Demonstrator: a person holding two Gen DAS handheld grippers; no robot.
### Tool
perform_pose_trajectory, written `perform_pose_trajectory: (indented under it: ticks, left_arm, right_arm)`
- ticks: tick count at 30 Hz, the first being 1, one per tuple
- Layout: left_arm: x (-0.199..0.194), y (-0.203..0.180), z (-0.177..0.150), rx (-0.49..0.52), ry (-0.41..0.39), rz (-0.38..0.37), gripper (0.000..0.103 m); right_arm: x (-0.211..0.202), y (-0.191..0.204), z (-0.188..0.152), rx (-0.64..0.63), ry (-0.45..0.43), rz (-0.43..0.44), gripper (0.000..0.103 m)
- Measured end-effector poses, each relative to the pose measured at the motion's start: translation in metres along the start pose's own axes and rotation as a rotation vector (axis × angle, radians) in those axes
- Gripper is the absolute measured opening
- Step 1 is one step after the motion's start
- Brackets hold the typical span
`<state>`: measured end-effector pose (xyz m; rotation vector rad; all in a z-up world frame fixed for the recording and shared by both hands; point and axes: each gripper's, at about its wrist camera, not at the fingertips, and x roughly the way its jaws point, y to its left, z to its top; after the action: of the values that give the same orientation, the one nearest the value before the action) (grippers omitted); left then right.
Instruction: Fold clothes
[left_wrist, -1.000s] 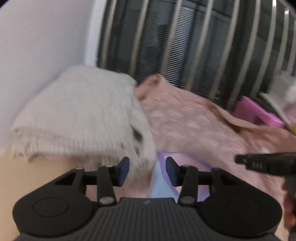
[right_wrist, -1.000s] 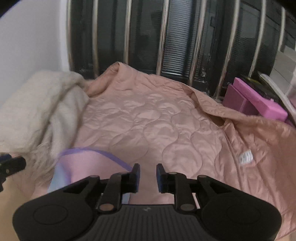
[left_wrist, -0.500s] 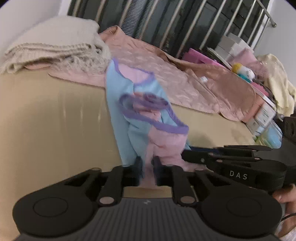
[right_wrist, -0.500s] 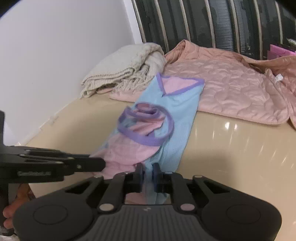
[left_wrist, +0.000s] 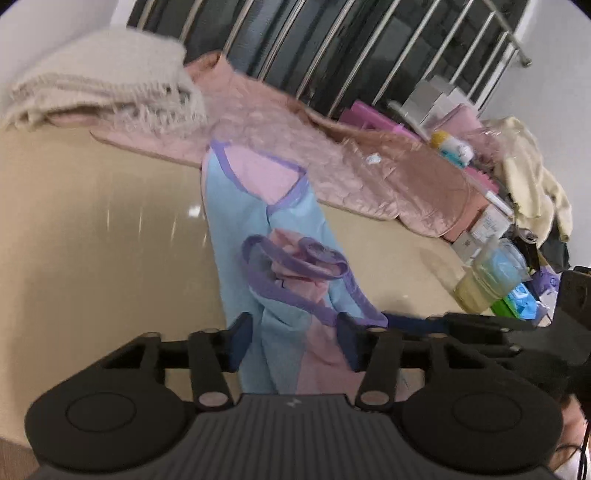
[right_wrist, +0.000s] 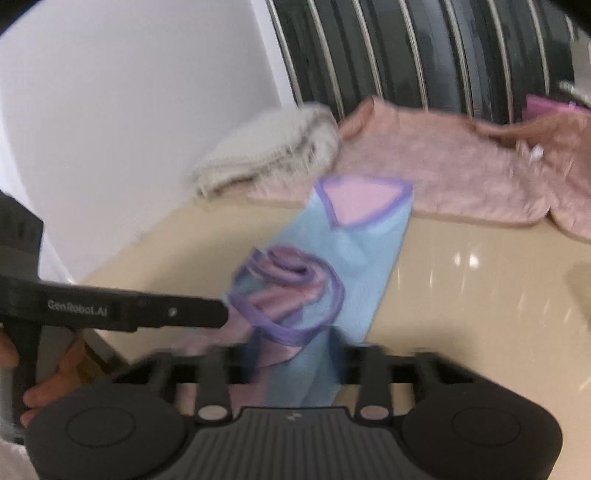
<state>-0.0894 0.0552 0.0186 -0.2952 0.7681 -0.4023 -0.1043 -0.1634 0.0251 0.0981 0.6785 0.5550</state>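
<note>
Both my left gripper (left_wrist: 293, 341) and right gripper (right_wrist: 291, 360) gape apart over the blue-pink garment (left_wrist: 258, 236), limp and light on the table (left_wrist: 92, 240); I'd pinch its near hem corners.

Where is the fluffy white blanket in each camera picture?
Left wrist view: the folded cream blanket sits at the upper left, on the far edge of the pink quilted jacket.
Right wrist view: the blanket is a little left of middle, near the top, against the white wall.
Shared landmark: the blue and pink garment points up towards it in both.
</note>
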Motion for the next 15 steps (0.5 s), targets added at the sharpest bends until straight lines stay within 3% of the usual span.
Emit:
perform_pose_trajectory:
  ticks: [2, 5, 7, 9, 12, 15]
  left_arm:
    - [0.009, 0.0, 0.003, -0.006, 0.005, -0.01, 0.005]
    - [0.013, 0.006, 0.007, -0.063, -0.019, -0.031, 0.005]
    - [0.016, 0.011, 0.006, -0.079, -0.023, 0.005, 0.011]
    - [0.012, 0.013, 0.001, -0.045, -0.02, 0.026, 0.023]
    - [-0.02, 0.015, -0.013, 0.01, -0.056, -0.007, 0.04]
    - [-0.042, 0.013, -0.029, 0.044, -0.077, -0.07, 0.043]
  right_arm:
    - [0.006, -0.001, 0.002, 0.016, -0.011, 0.001, 0.004]
    - [0.014, -0.002, 0.005, 0.037, -0.018, -0.006, 0.004]
    - [0.019, -0.002, 0.005, 0.049, -0.014, -0.017, 0.009]
    - [0.019, -0.001, 0.001, 0.015, 0.002, -0.058, 0.026]
    - [-0.009, 0.003, -0.015, -0.065, -0.062, -0.088, 0.026]
    - [-0.025, -0.002, -0.024, -0.018, -0.042, -0.001, 0.026]
